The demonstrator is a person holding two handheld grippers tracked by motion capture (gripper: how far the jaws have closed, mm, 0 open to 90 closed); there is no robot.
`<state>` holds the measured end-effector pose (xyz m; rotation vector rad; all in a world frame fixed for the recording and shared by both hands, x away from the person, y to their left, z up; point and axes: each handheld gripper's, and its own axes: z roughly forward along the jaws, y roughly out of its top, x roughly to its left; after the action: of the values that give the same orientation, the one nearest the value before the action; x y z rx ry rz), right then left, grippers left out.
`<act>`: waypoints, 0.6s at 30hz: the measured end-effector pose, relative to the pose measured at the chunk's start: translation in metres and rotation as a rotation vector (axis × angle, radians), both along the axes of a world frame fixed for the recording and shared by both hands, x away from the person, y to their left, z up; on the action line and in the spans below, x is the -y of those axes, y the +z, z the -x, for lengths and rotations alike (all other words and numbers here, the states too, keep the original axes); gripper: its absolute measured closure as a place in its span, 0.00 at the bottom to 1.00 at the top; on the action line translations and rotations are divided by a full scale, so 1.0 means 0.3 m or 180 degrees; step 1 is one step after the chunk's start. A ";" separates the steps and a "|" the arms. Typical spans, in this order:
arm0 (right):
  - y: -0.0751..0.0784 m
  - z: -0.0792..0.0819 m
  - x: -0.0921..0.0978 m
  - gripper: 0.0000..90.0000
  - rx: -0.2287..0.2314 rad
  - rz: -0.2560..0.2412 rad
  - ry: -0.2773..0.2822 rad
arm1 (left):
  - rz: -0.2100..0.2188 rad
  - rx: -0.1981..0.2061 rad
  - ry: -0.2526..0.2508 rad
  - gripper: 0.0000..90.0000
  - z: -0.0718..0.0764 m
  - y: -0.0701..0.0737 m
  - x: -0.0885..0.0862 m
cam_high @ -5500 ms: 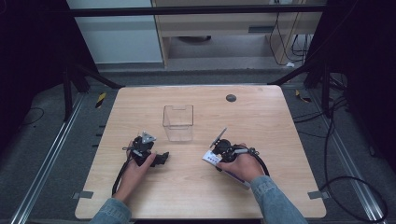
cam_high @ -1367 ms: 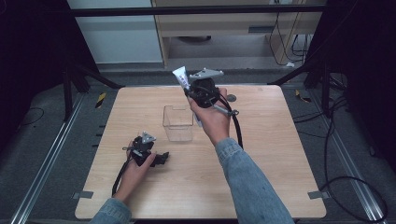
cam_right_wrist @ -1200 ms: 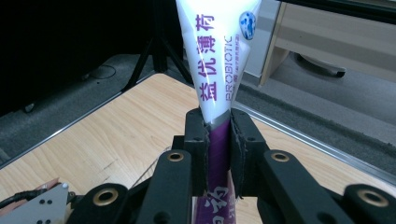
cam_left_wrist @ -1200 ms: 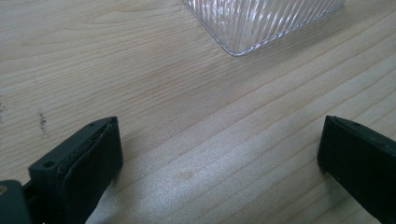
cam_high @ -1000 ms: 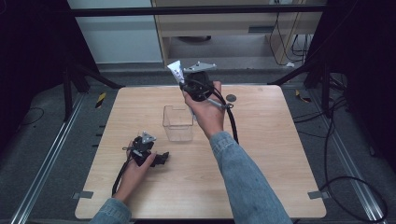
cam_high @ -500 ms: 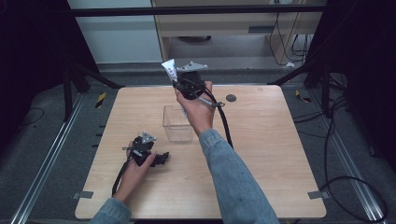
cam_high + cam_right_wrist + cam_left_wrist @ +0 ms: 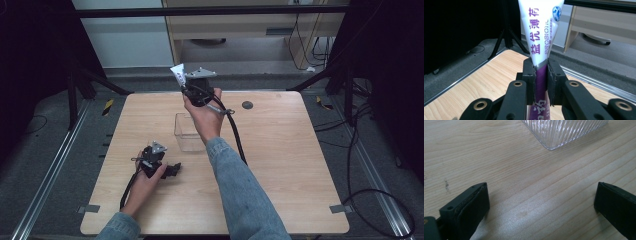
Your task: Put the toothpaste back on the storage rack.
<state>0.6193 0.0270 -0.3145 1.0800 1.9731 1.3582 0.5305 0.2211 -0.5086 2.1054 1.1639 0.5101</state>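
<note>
Now the right gripper [image 7: 186,84], jaws pinching a white-and-purple tube [image 7: 541,30], has drifted leftward above the clear box [image 7: 188,132], likely for dropping; the left gripper [image 7: 541,207] rests spread.

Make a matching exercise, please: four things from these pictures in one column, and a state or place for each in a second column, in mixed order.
Things:
1. left gripper
2. right gripper
3. tube
4. clear box

States or places:
A. white and purple, with the word PROBIOTIC printed on it
B. open, low over the table
C. standing on the table, nothing visible inside
D. shut, raised above the table's far side

Pairs: 1-B, 2-D, 3-A, 4-C
</note>
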 end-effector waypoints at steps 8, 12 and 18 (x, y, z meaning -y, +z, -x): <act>-0.029 -0.007 -0.030 0.87 0.0017 0.0014 0.0023 | -0.0002 0.0000 -0.0001 0.00 0.000 0.000 0.000; -0.048 -0.005 -0.044 0.87 0.0018 0.0013 0.0016 | 0.0001 0.0000 -0.0001 0.00 0.000 0.000 0.000; -0.069 -0.008 -0.047 0.87 0.0034 0.0029 -0.0005 | -0.0002 0.0001 0.0000 0.00 0.000 0.000 0.000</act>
<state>0.6216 0.0411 -0.3352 1.0677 1.9686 1.3502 0.5305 0.2211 -0.5086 2.1058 1.1636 0.5105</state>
